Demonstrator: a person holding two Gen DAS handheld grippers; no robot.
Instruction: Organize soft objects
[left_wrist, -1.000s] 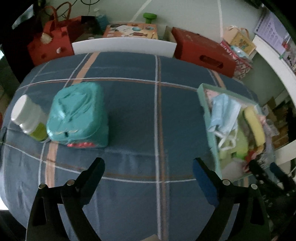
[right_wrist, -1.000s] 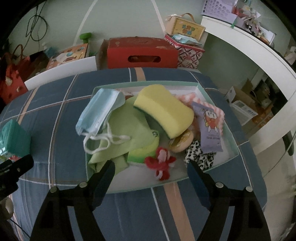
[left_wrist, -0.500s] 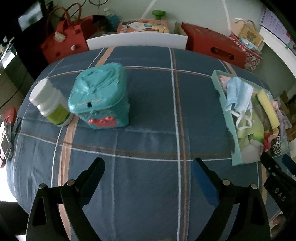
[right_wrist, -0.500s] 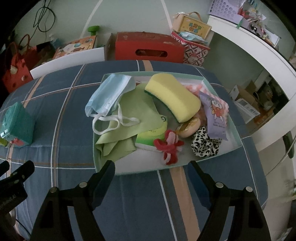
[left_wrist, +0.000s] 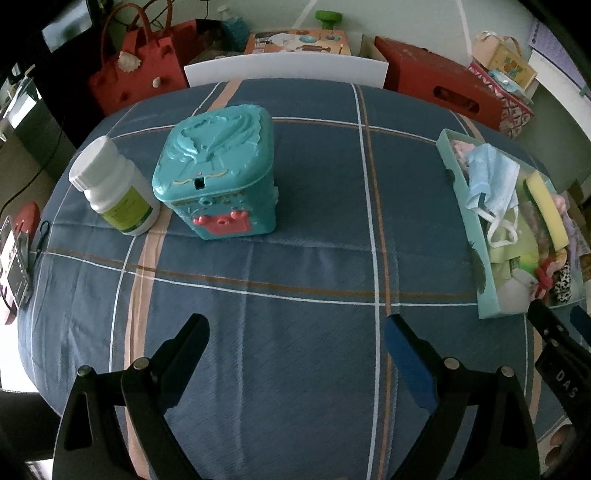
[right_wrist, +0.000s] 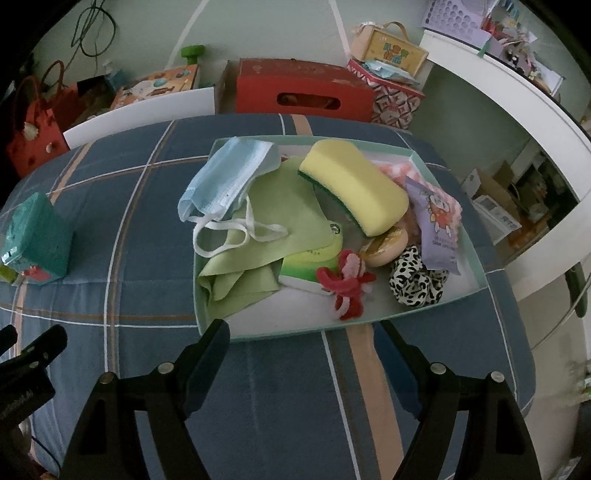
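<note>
Both tongs are pulling back from the bench: in the left wrist view the teal plastic box with a pink clasp (left_wrist: 218, 177) and the white bottle with a green label (left_wrist: 114, 186) are sitting farther off than a second ago, and in the right wrist view the shallow pale-green tray (right_wrist: 295, 328) is lying farther from the fingers. The left tongs (left_wrist: 295, 336) are hanging wide open over the blue plaid cloth (left_wrist: 314, 258), gripping nothing. The right tongs (right_wrist: 306, 339) are likewise spread wide and empty, just short of the tray's near rim. The soft things are all lying in the tray: a light-blue face mask (right_wrist: 229, 177) draping over the left wall, a green cloth (right_wrist: 273, 221), a yellow sponge (right_wrist: 354, 188), a red fuzzy toy (right_wrist: 347, 280), a black-and-white spotted scrunchie (right_wrist: 413, 280) and a lilac packet (right_wrist: 436, 221).
</note>
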